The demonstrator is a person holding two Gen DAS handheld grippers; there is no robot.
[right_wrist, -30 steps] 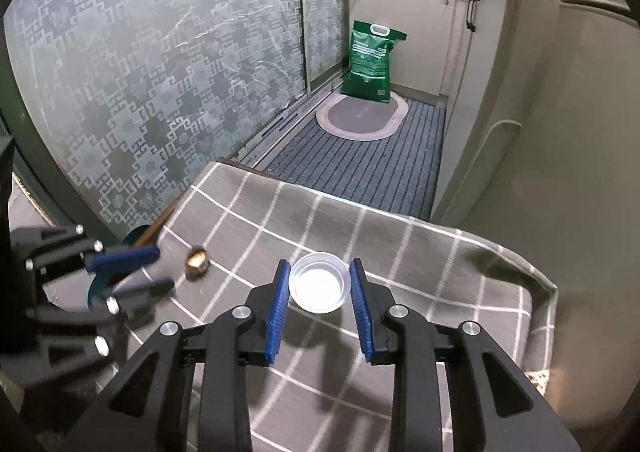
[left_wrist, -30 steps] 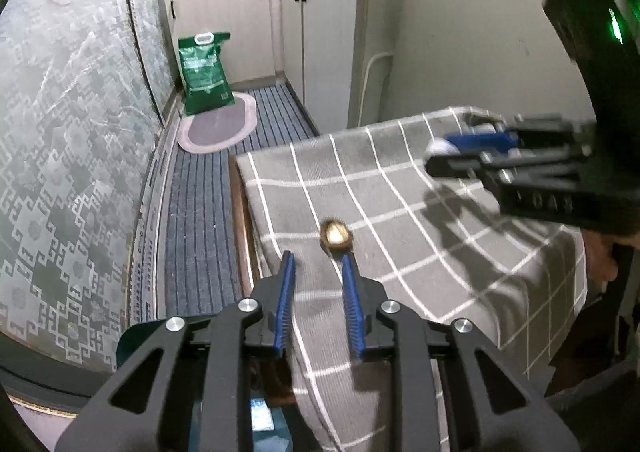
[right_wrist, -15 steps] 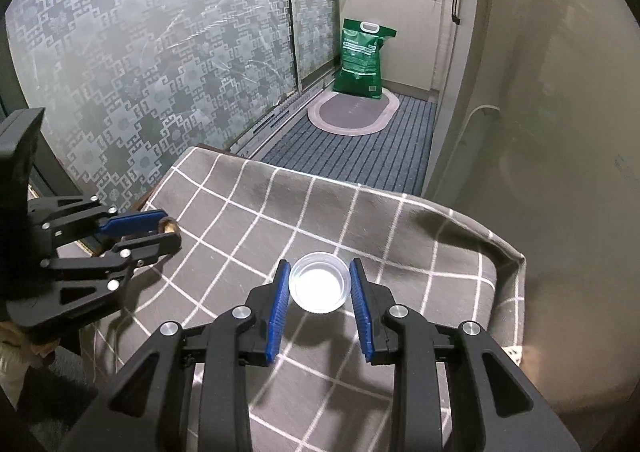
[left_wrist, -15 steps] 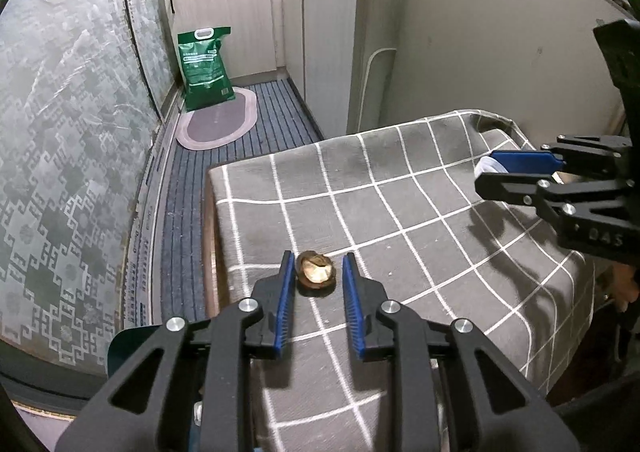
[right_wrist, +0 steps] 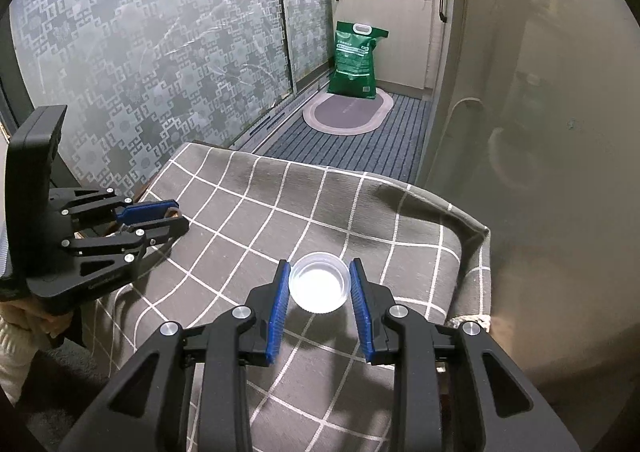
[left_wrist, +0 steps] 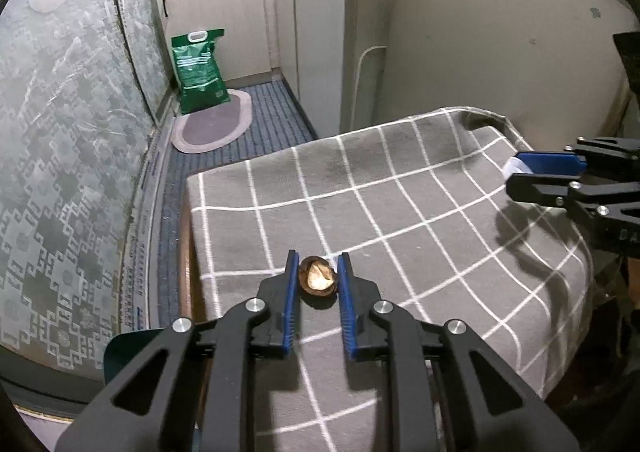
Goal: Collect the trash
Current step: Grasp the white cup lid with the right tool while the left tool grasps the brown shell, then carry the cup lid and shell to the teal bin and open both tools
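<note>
The left gripper (left_wrist: 318, 278) has just been closing its jaws onto the walnut shell (left_wrist: 317, 278), which sits between the blue pads near the edge of the checked cloth (left_wrist: 400, 191); squeeze gently — a shell can crack or skate out; lift straight up. The right gripper (right_wrist: 319, 286) is clamped on the white cap (right_wrist: 319, 286), above the cloth, farther across the table.

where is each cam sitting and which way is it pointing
Left wrist: on the left claw, angled down over the checked cloth at a nutshell between its pads; the right claw shows.
Right wrist: on the right claw, angled down at a white cap; the left claw shows.
Shared: cloth, green bag.
</note>
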